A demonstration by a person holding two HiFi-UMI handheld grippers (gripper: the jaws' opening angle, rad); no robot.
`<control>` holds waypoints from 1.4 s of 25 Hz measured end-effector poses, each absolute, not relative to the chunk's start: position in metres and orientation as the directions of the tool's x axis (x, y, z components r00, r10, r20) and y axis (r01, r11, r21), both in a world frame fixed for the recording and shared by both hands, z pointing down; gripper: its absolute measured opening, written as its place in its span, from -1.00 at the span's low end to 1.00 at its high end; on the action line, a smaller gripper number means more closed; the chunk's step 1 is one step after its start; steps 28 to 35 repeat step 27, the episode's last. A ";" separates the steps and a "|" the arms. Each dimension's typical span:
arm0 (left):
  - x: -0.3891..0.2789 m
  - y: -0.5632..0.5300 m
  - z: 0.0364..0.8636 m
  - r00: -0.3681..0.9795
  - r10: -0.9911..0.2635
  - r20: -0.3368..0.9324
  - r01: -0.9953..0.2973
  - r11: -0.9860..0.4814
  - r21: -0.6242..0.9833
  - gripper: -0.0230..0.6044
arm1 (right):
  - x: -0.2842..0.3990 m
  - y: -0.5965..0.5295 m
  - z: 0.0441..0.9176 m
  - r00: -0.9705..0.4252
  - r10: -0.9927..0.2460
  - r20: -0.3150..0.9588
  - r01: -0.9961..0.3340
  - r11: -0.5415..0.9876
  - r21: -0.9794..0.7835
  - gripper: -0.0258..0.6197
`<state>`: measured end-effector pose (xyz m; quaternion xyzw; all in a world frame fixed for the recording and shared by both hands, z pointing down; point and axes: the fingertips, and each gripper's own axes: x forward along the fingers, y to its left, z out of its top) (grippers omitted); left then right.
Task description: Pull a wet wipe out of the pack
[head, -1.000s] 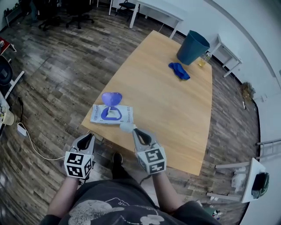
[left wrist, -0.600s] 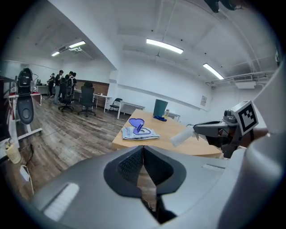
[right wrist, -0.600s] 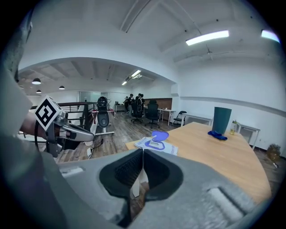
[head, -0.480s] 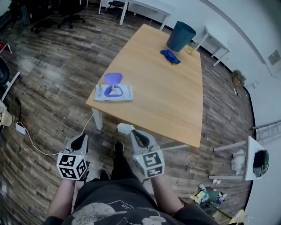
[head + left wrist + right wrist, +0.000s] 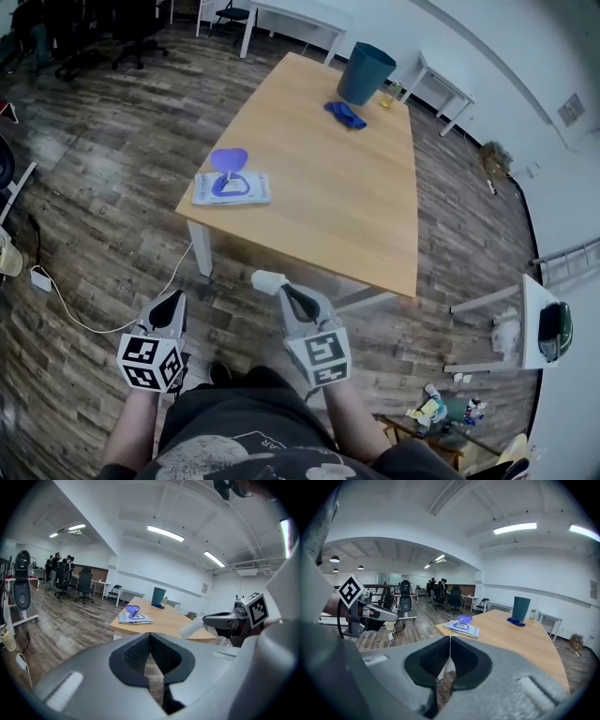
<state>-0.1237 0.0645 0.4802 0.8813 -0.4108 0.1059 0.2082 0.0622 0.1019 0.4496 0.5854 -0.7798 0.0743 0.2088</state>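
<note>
The wet wipe pack [image 5: 232, 188] lies flat near the front left corner of the wooden table [image 5: 347, 206], its purple lid [image 5: 228, 159] flipped open. It also shows in the left gripper view [image 5: 135, 617] and the right gripper view [image 5: 461, 627]. Both grippers are off the table, over the floor in front of me. My right gripper [image 5: 281, 289] is shut on a white wet wipe [image 5: 267, 279], which sticks out past its tips [image 5: 192, 627]. My left gripper [image 5: 173, 300] is shut with nothing between its jaws.
A teal bin [image 5: 367, 73], a blue cloth [image 5: 345, 114] and a small bottle [image 5: 389, 94] sit at the table's far end. A white cable [image 5: 66, 300] runs over the wood floor at left. A white side table [image 5: 539, 328] stands at right. Office chairs stand far back.
Both grippers have drawn back from the table edge, the right one carrying the wipe. The table and pack now lie further away and the floor shows under the grippers.
</note>
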 end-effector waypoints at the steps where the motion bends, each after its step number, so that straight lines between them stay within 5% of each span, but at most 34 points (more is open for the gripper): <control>1: -0.122 0.068 0.479 0.640 -0.680 0.358 -0.768 -0.577 0.279 -0.87 | 0.064 0.105 0.450 -0.226 -0.882 0.414 -0.941 0.308 0.141 -0.92; 18: -0.048 0.148 0.451 0.662 -0.681 0.312 -0.749 -0.614 0.249 -0.87 | 0.117 0.190 0.442 -0.247 -0.889 0.385 -0.942 0.313 0.120 -0.92; 35: -0.055 0.182 0.462 0.632 -0.700 0.333 -0.775 -0.581 0.249 -0.87 | 0.121 0.214 0.445 -0.266 -0.882 0.389 -0.933 0.337 0.127 -0.92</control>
